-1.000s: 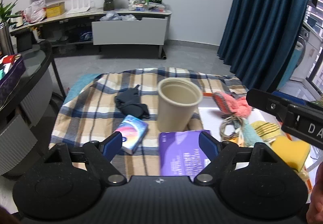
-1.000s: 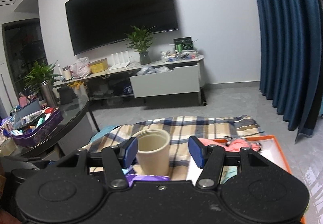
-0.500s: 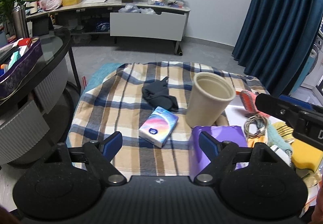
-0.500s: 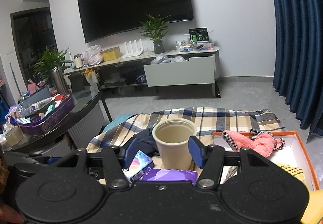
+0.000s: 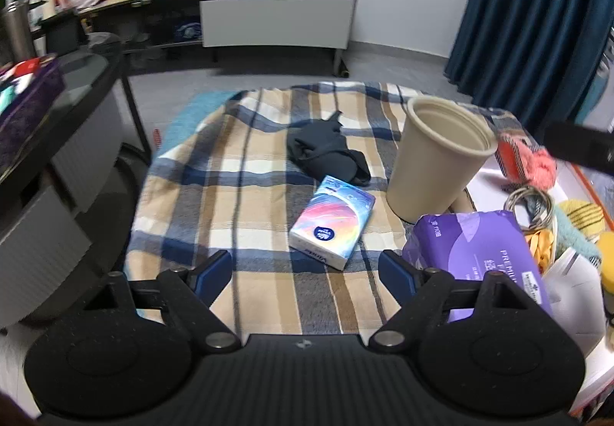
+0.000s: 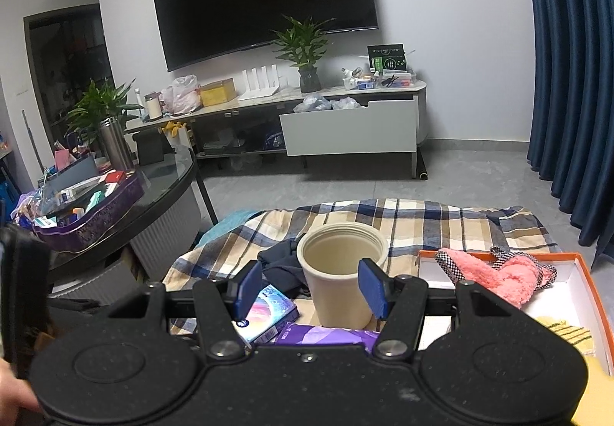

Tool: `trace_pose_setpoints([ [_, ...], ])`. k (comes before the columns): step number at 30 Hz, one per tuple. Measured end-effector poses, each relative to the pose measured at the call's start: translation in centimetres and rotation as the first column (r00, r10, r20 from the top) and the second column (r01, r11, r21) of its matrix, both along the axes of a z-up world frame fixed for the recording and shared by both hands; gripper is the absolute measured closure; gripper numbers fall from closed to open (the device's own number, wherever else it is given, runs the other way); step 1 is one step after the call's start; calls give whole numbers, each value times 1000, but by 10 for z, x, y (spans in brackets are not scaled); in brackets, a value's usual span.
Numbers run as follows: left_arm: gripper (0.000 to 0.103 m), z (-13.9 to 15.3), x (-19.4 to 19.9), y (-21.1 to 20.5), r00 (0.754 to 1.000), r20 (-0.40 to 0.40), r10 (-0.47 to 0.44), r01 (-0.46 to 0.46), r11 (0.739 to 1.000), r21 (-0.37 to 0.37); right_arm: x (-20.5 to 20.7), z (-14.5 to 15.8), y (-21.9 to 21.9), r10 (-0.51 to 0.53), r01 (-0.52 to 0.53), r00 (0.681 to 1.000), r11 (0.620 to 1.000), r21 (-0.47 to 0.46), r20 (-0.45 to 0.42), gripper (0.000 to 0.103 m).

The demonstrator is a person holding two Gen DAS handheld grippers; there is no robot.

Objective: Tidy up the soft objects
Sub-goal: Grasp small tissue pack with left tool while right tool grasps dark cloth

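A small rainbow tissue pack (image 5: 332, 222) lies on the plaid cloth (image 5: 238, 196), just ahead of my left gripper (image 5: 305, 274), which is open and empty. Behind the pack lies a crumpled dark cloth (image 5: 326, 152). A beige cup (image 5: 437, 161) stands upright to its right, and a purple tissue package (image 5: 476, 253) lies by my right finger. In the right wrist view my right gripper (image 6: 311, 290) hangs open above the table, with the cup (image 6: 341, 280), the tissue pack (image 6: 268, 311) and the purple package (image 6: 322, 336) below it. A pink fluffy item (image 6: 499, 274) lies in the orange-rimmed box (image 6: 591, 284).
The box at the right also holds a cord coil (image 5: 531, 201), a yellow striped cloth (image 5: 583, 213) and a yellow sponge (image 5: 606, 253). A round glass table (image 6: 161, 196) with a purple basket (image 6: 88, 222) stands at the left. A TV cabinet (image 6: 345, 127) lines the far wall.
The left gripper has swung left and sunk toward the cloth, so the tissue pack now lies between its fingers' line. The right gripper has shifted sideways, and the cup sits centred below it.
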State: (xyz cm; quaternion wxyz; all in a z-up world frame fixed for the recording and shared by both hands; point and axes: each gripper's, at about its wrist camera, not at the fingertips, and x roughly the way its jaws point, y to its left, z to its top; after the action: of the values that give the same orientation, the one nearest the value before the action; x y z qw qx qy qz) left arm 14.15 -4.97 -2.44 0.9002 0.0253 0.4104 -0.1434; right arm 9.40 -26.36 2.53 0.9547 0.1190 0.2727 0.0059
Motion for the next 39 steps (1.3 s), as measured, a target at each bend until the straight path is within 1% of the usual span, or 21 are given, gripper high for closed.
trace_pose_setpoints([
  [7,18,-25,28,-16,997,-13,-73,73,997,33,16,-1,-1,12,-12,1000,1000,2,-4,35],
  [9,18,-35,37,-21,996,-18,-88,89,994,63,21,-1,-2,16,-16,1000,1000,2,-4,35],
  [12,18,-47,49,-27,992,-28,-121,123,989,81,29,-2,-5,21,-21,1000,1000,0,-6,35],
  [14,18,-53,55,-29,991,-23,-135,137,986,94,33,-4,-6,24,-24,1000,1000,4,-10,35],
  [16,19,-57,61,-31,988,-16,-152,153,984,90,39,-6,-6,29,-29,999,1000,11,-17,35],
  [18,20,-59,64,-33,986,11,-165,163,982,90,47,-8,-4,33,-32,999,999,18,-23,35],
  [20,27,-59,66,-35,984,36,-177,173,982,80,53,-9,1,38,-38,999,999,22,-27,35],
  [21,37,-58,66,-35,982,47,-182,178,981,73,57,-10,4,41,-40,999,999,22,-29,35],
  [22,49,-57,66,-35,981,55,-186,182,981,70,60,-11,8,43,-42,998,999,22,-34,35],
  [23,49,-56,66,-33,981,59,-186,182,981,69,64,-12,11,45,-44,998,999,23,-38,35],
  [26,50,-52,66,-20,984,51,-168,166,985,38,71,-15,22,49,-48,998,999,25,-50,35],
  [28,50,-46,63,-7,988,50,-146,144,989,41,75,-16,29,55,-54,997,998,21,-61,35],
  [31,50,-36,60,14,994,44,-100,97,994,57,84,-18,43,64,-63,995,998,4,-77,35],
  [33,50,-30,61,30,998,37,-57,55,997,52,92,-21,55,74,-74,993,997,3,-92,35],
  [36,50,-23,63,52,999,46,7,-9,999,42,108,-30,75,83,-84,989,996,-1,-122,35],
  [39,50,-23,67,66,998,56,39,-40,999,29,125,-42,91,85,-88,985,996,-7,-152,36],
])
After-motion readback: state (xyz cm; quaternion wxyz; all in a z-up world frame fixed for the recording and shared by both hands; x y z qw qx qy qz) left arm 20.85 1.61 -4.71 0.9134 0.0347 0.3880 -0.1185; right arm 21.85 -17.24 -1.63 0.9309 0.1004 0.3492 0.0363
